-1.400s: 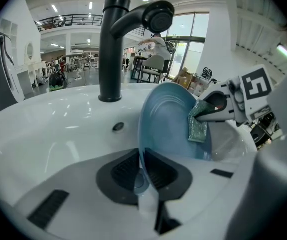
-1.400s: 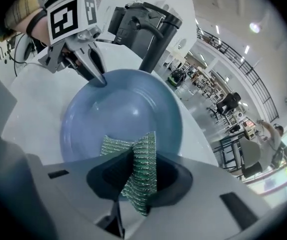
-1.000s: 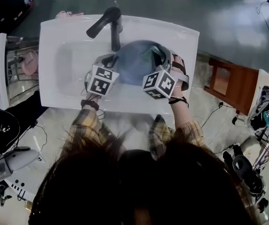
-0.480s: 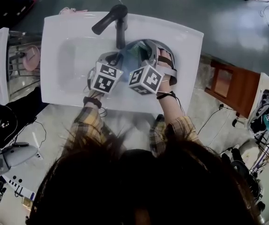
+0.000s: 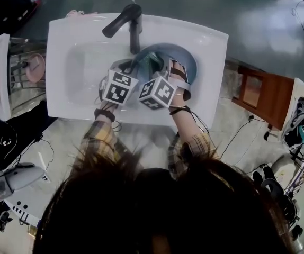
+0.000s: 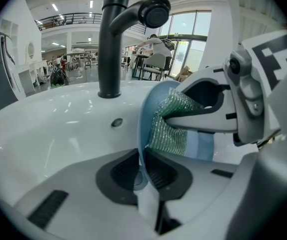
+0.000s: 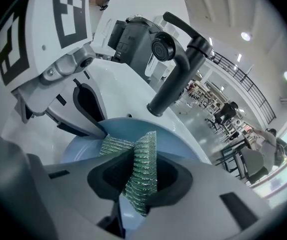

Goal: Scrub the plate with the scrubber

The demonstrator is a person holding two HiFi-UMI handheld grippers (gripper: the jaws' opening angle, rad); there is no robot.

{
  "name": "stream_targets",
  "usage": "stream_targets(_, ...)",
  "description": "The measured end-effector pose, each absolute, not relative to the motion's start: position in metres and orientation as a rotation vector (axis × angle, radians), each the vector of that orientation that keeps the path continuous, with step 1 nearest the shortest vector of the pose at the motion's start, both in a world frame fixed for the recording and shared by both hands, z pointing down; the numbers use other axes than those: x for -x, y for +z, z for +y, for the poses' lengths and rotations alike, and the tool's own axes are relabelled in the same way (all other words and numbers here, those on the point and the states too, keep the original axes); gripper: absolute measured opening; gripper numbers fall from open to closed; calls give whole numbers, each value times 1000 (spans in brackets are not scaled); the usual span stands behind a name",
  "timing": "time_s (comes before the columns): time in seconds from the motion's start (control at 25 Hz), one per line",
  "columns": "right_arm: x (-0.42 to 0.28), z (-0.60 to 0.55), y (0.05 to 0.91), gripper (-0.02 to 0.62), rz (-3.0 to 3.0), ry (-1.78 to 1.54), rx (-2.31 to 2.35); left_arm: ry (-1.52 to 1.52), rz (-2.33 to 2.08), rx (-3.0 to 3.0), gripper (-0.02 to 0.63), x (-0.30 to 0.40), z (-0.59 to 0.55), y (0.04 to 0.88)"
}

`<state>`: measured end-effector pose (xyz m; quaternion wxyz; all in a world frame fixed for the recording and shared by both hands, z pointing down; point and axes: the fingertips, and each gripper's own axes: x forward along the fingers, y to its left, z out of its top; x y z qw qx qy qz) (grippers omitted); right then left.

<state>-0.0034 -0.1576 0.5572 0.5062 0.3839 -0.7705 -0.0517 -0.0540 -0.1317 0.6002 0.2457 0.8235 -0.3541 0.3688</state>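
- Left gripper [image 6: 142,154]: the jaws are nearly together, and the rim of the light blue plate [image 6: 204,145] is pinched between the dark pads. They have just eased a touch wider, but the pads are on the rim on both sides.
- Plate: it stands tilted up on edge inside the white sink [image 5: 72,67], in the right half of the basin. It sits just below and to the right of the black tap [image 5: 123,23] in the head view. The left gripper view shows it almost edge-on.
- Right gripper [image 7: 136,171]: the jaws are clamped on a folded green mesh scrubber [image 7: 144,156]. The mesh fills the gap between the pads and sticks out past the tips.
- Scrubber contact: its free end lies against the plate's face, near the rim that the left gripper holds. In the left gripper view the mesh is pressed flat on the blue surface.
- Both marker cubes sit side by side over the front of the basin, close but not touching, in the head view.
- The person's sleeves are plaid, with a dark band on each wrist.
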Motion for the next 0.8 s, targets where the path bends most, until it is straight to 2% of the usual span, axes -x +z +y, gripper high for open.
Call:
stream_targets(0.4, 1, -97, 605, 101, -1786, -31, -720, 1007, -958, -2239, 38, 53, -131, 604)
stream_targets(0.8, -69, -91, 598, 103, -1663, -84, -678, 1018, -951, -2249, 40, 53, -130, 603)
